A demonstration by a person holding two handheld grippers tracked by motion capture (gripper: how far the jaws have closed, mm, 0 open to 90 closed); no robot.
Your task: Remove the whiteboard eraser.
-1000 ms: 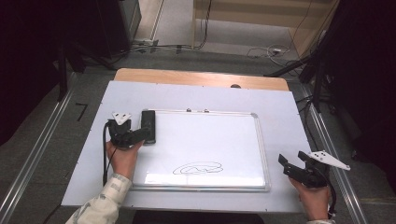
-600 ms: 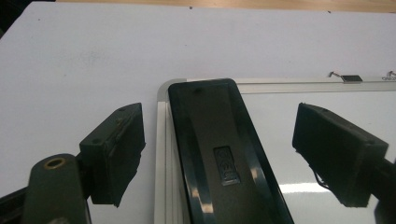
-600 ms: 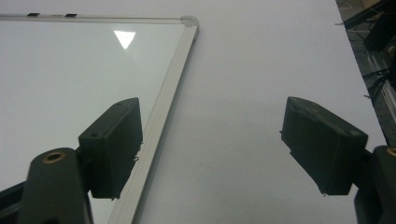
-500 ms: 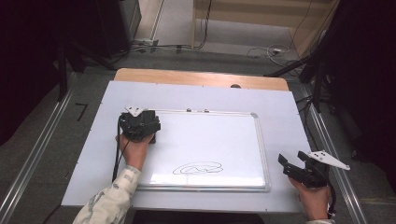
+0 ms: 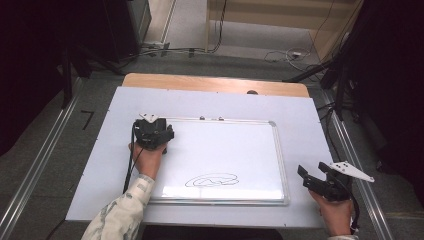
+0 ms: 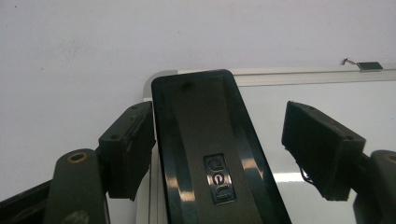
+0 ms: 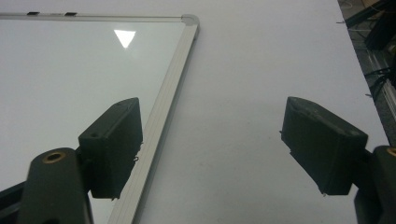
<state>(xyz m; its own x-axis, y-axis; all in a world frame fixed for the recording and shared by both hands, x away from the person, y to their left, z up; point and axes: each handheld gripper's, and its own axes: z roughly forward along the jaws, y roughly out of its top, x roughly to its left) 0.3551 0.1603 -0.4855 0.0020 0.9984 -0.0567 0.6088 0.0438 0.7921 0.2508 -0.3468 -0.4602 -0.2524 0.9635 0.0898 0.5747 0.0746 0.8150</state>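
A large white table (image 5: 100, 165) carried a whiteboard (image 5: 225, 150) with a silver frame, which lay flat in the middle of it. Near the front edge of the whiteboard there was a small drawing (image 5: 212, 180) in dark ink. A black eraser (image 6: 210, 149) lay on the far left corner of the whiteboard, long side pointing away from the person. The left gripper (image 5: 152, 134) stood over this eraser, with one jaw on each side of it. Its jaws had just been closing; in the left gripper view the left pad was almost at the eraser's side, while a clear gap remained at the right pad, so the eraser was not yet clamped. The right gripper (image 5: 325, 184) was on the table just beside the right edge of the whiteboard, near its front corner, with its jaws wide apart and nothing between them.
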